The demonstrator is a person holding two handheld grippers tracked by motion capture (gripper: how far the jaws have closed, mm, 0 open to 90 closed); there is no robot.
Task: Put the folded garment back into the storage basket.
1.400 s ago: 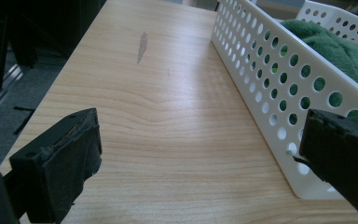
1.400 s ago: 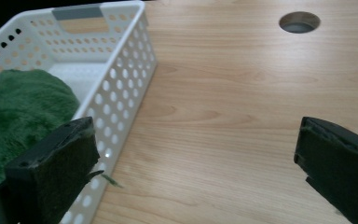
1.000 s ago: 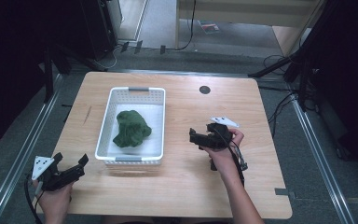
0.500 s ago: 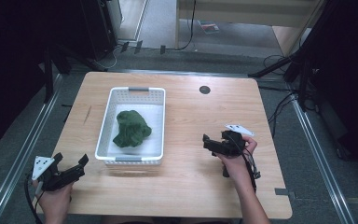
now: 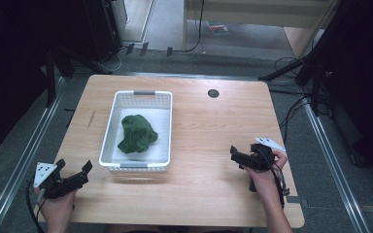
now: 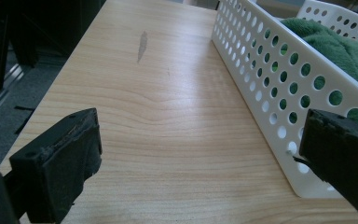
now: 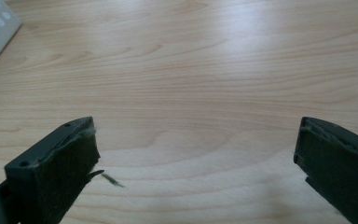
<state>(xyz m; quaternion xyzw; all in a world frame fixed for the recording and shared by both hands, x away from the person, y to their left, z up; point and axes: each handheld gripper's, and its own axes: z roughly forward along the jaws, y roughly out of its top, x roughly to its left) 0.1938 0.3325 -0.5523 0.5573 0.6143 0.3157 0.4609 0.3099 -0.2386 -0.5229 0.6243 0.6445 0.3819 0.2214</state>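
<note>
A white perforated basket (image 5: 109, 128) stands on the left half of the wooden table (image 5: 209, 131), and a crumpled green cloth (image 5: 136, 133) lies inside it. My left gripper (image 5: 80, 171) rests at the front left corner of the table, open and holding nothing, just left of the basket's near end. In the left gripper view the basket wall (image 6: 279, 79) runs along the right with the green cloth (image 6: 340, 46) above it. My right gripper (image 5: 234, 154) is open and low over bare wood at the front right, well away from the basket.
A small dark round hole (image 5: 213, 93) is in the tabletop at the back right. A dark streak (image 6: 142, 44) marks the wood left of the basket. Metal rails (image 5: 24, 160) flank the table, and cables and stands lie on the floor behind it.
My right gripper has drawn back toward the front right of the table, away from the basket. The left gripper and the cloth have stayed put.
</note>
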